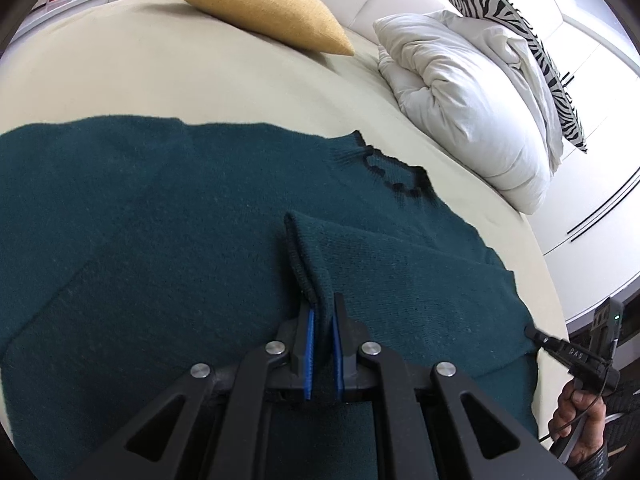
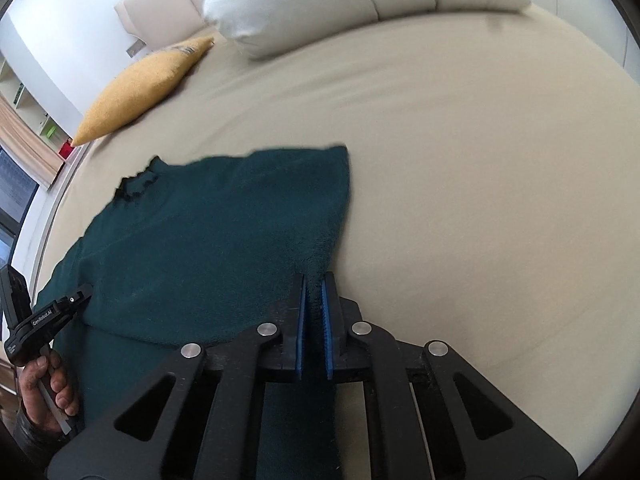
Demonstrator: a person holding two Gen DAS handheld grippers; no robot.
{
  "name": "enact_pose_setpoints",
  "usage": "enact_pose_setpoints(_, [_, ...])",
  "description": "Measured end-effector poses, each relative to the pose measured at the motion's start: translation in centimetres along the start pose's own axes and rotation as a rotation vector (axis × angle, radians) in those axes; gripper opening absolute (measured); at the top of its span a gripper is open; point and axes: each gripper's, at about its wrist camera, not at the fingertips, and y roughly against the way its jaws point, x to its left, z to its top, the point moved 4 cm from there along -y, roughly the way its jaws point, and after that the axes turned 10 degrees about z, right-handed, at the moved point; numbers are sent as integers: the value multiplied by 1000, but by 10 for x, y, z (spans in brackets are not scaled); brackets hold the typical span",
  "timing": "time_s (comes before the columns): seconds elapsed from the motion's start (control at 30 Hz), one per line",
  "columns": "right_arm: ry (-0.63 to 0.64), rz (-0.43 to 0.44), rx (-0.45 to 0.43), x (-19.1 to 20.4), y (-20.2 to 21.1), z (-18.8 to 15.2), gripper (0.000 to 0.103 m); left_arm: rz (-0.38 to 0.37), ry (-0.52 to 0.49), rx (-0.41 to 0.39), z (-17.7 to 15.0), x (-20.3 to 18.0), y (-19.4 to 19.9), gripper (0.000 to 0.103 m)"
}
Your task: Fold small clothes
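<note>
A dark teal knitted sweater [image 1: 160,216] lies spread on the beige bed; its black-trimmed neckline [image 1: 384,168] points toward the pillows. My left gripper [image 1: 323,312] is shut on a ribbed sleeve cuff [image 1: 306,256], holding it over the sweater's body. My right gripper [image 2: 314,284] is shut on the sweater's edge [image 2: 320,216] at the sweater's right side. The sweater also shows in the right wrist view [image 2: 208,232]. The right gripper shows at the right edge of the left wrist view [image 1: 538,336]; the left gripper shows at the left of the right wrist view [image 2: 82,292].
A mustard cushion [image 1: 256,4] and a white duvet [image 1: 472,108] with a zebra-print pillow [image 1: 520,36] lie at the head of the bed. Bare beige sheet [image 2: 480,184] stretches to the right of the sweater. The bed's edge [image 1: 552,280] runs close on the right.
</note>
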Motion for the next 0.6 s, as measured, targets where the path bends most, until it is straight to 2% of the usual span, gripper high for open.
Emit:
enact_pose_setpoints(0.07, [5,15,-18,-9,-9,-6,5,0,-19,-7,0,0,-2,9])
enact_pose_setpoints(0.13, [-26,70,-53,-12,0,-6,5,-11,-26,-1,1,3,-2,11])
enact_pose_setpoints(0.2, [-34,83,-53,-11,7,-3,5,-31,-31,8,5,7,0,11])
enact_pose_setpoints(0.3, [35,21,-53,3,17,2,7,-45,-44,31,9,10,-3,13])
enact_pose_setpoints(0.37, [56,-25,-41,14,23,5,16,-42,-67,35,10,8,-3,13])
enact_pose_setpoints(0.47, [64,-109,-101,31,45,10,20,-44,-66,24,9,10,1,16])
enact_pose_setpoints(0.53, [107,-119,-167,50,61,14,20,-46,-59,12,8,11,2,18])
enact_pose_setpoints(0.6, [137,-97,-187,62,58,16,21,-47,-60,5,8,12,1,18])
